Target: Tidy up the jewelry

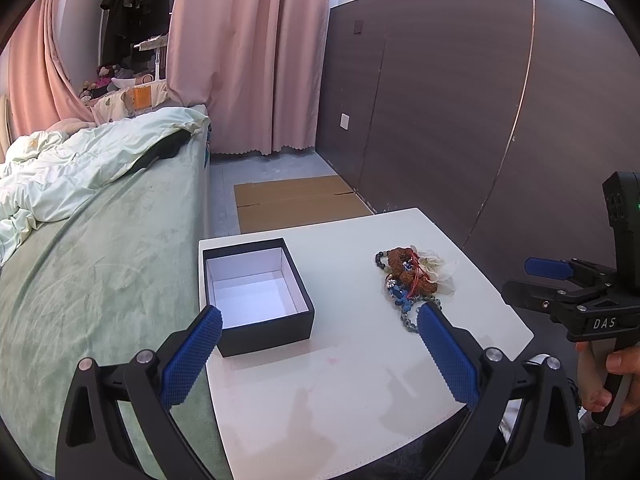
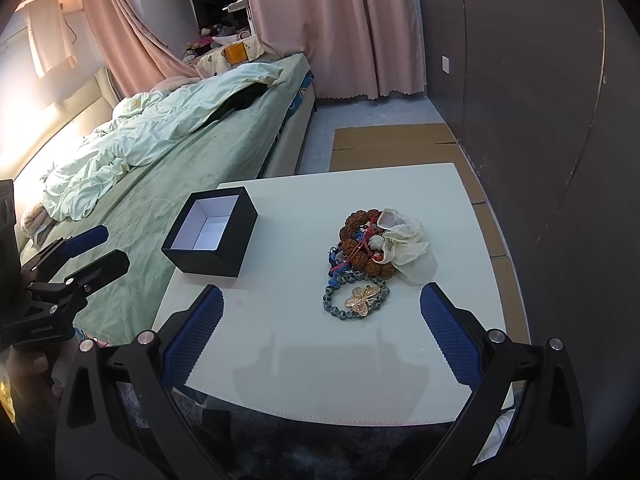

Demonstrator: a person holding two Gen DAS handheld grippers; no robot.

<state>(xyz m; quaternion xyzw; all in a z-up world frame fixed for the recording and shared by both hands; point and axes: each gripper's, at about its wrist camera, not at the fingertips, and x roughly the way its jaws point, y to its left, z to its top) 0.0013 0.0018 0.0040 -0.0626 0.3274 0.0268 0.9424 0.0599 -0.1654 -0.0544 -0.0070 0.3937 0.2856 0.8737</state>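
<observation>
both grippers [image 1: 318, 330] [image 2: 320, 310] wide open, empty

left black plastic two-finger gripper [image 1: 318, 322]: blue knurled rubber pads [image 1: 192, 360], silver pivot screws | right black plastic two-finger gripper [image 2: 320, 302]: same blue pads [image 2: 450, 338], white "DAS" lettering on front bar, green light on upright housing | bare-skinned right hand [image 1: 612, 380] below the lettering, on grey trigger handle

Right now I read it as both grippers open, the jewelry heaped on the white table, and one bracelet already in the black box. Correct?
Not quite: the black box is empty, as the right wrist view shows only its white lining. The jewelry is all heaped on the white table, and the left gripper and right gripper are both open.
</observation>
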